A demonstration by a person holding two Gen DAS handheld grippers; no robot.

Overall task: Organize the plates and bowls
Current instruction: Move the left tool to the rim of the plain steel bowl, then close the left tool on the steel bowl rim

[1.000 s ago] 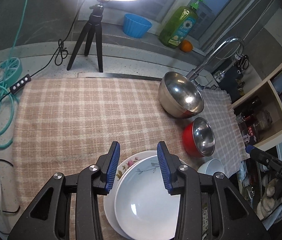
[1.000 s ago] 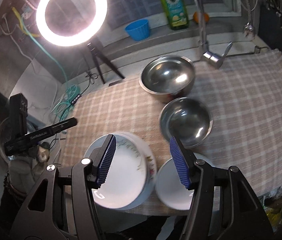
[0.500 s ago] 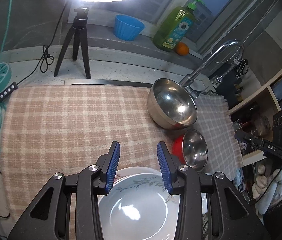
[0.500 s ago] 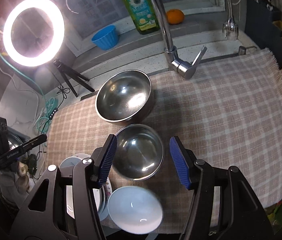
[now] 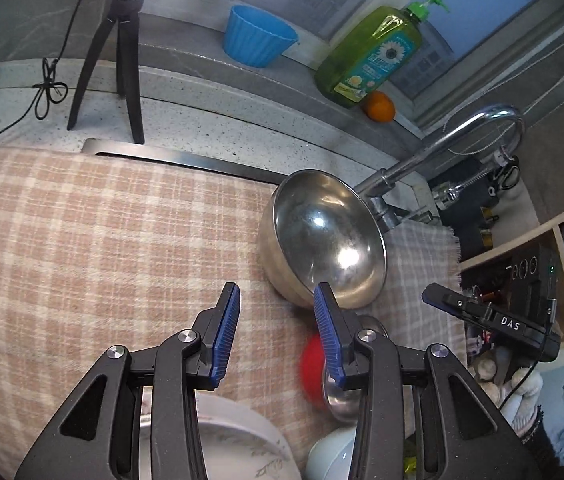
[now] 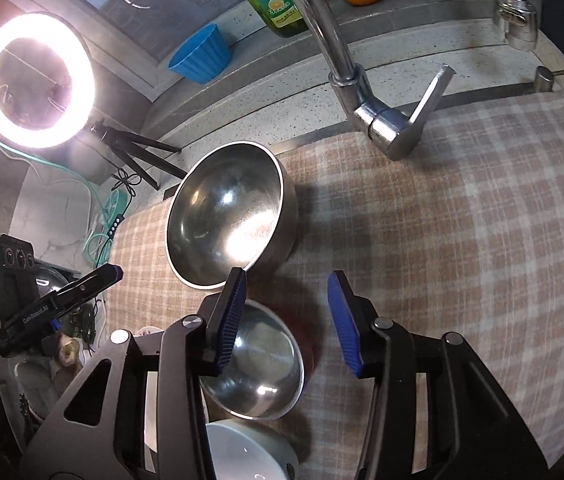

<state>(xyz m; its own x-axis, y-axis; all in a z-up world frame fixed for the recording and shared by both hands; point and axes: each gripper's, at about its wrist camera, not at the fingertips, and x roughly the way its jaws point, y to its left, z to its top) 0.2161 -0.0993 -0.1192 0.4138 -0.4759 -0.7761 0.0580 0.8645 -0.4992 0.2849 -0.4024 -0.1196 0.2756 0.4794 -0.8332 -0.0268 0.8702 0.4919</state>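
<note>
A large steel bowl (image 5: 322,240) (image 6: 226,216) sits on the checked cloth (image 5: 102,240) near the tap. A smaller red bowl with a steel inside (image 5: 310,364) (image 6: 266,368) sits in front of it. A small white bowl (image 5: 330,460) (image 6: 246,452) is nearest the cloth's front edge. White flowered plates (image 5: 242,440) lie stacked under my left gripper. My left gripper (image 5: 276,328) is open and empty above the cloth, just left of the red bowl. My right gripper (image 6: 288,320) is open and empty above the red bowl's right rim.
The tap (image 6: 362,92) (image 5: 442,152) arches over the cloth at the back. On the sill stand a blue cup (image 5: 258,36), a green soap bottle (image 5: 374,56) and an orange (image 5: 380,106). A ring light on a tripod (image 6: 36,80) stands at the left. Shelves (image 5: 562,260) are at the right.
Both grippers have moved forward over the cloth toward the steel bowls. The plates and white bowl have slid to the bottom edge of both views. Both stay open.
</note>
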